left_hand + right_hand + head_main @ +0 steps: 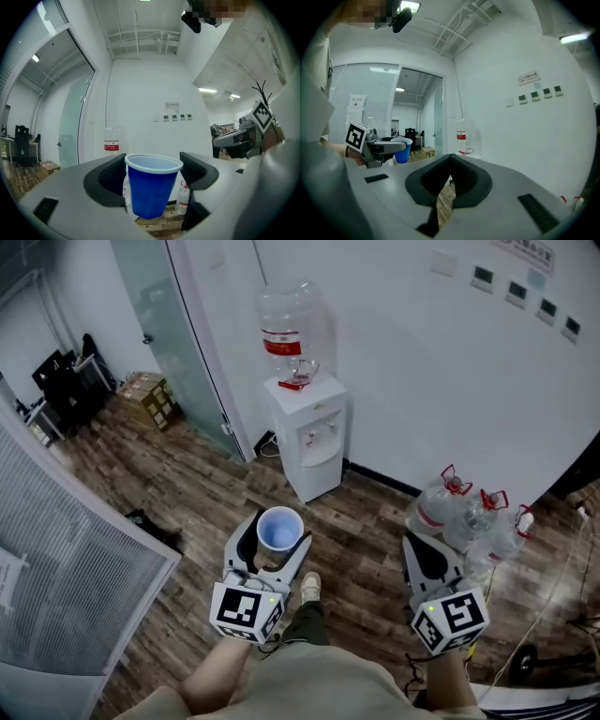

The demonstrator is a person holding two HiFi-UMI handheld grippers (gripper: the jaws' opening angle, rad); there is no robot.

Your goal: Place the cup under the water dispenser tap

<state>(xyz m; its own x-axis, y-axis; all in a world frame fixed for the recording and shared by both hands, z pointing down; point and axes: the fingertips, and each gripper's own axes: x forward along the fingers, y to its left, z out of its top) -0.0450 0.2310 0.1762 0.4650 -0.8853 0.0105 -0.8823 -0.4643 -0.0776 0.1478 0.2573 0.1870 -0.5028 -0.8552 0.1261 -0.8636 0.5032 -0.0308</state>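
Observation:
A blue plastic cup (279, 529) stands upright between the jaws of my left gripper (277, 534), which is shut on its sides. In the left gripper view the cup (151, 187) fills the middle and the left gripper (152, 174) points level. The white water dispenser (309, 432), with a clear bottle (291, 324) on top and its taps facing me, stands against the wall some way ahead of the cup. My right gripper (422, 545) hangs to the right, holding nothing. In the right gripper view the right gripper (450, 161) has its jaw tips touching, and the bottle (461, 136) shows beyond.
Three spare water bottles (469, 517) stand on the wooden floor to the dispenser's right. A glass door (173, 343) and a cardboard box (150, 399) are at the back left. A white slatted panel (66, 549) is close on my left. My shoe (310, 587) shows below.

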